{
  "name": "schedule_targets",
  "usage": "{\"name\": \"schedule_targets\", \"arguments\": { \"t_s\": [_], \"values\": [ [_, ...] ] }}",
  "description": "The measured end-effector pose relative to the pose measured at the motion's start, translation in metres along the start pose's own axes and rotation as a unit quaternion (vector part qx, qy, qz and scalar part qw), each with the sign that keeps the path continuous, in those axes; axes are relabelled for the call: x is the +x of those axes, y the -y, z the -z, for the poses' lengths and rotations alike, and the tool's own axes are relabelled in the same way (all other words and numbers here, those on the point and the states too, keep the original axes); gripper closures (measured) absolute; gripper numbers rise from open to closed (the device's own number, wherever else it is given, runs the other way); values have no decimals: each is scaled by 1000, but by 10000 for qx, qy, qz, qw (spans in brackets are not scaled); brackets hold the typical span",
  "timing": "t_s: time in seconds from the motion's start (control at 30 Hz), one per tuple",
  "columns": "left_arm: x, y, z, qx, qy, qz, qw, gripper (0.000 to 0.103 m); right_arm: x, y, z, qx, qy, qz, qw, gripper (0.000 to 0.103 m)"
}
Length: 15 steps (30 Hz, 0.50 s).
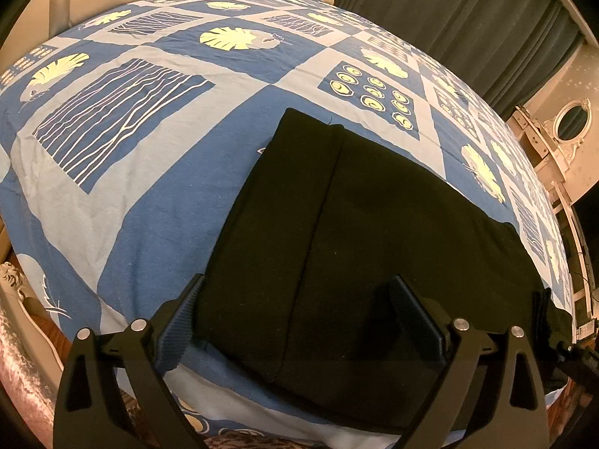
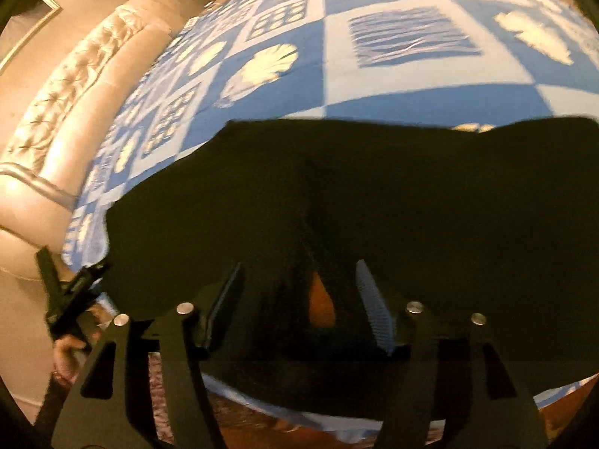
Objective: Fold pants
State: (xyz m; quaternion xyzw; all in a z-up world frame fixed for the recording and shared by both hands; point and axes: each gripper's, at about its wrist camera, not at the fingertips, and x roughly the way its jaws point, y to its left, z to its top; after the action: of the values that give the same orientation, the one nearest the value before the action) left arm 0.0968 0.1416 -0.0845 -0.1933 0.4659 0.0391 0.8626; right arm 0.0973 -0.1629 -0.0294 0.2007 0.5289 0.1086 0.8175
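Note:
Black pants (image 1: 355,232) lie flat on a blue patterned bedspread (image 1: 157,202), folded lengthwise with a seam line running down the middle. My left gripper (image 1: 295,321) is open just above the near end of the pants, one finger at their left edge and one over the cloth. In the right wrist view the pants (image 2: 374,194) fill the lower half, blurred. My right gripper (image 2: 299,303) is open over their near edge, with a small orange gap in the cloth between its fingers. The left gripper shows at the left edge (image 2: 71,295), held by a hand.
The bed's tufted cream headboard (image 2: 75,112) runs along the left. Dark curtains (image 1: 468,18) and a cream dresser with an oval mirror (image 1: 569,119) stand beyond the bed's far right side. The bed's near edge lies under both grippers.

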Motion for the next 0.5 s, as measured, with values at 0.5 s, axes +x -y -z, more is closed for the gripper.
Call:
{"name": "schedule_targets", "arguments": {
  "t_s": [0.5],
  "values": [
    [1,1,1,-10,10,22,10000,7,-129,60,0,401,789,-1303,9875,29]
  ]
}}
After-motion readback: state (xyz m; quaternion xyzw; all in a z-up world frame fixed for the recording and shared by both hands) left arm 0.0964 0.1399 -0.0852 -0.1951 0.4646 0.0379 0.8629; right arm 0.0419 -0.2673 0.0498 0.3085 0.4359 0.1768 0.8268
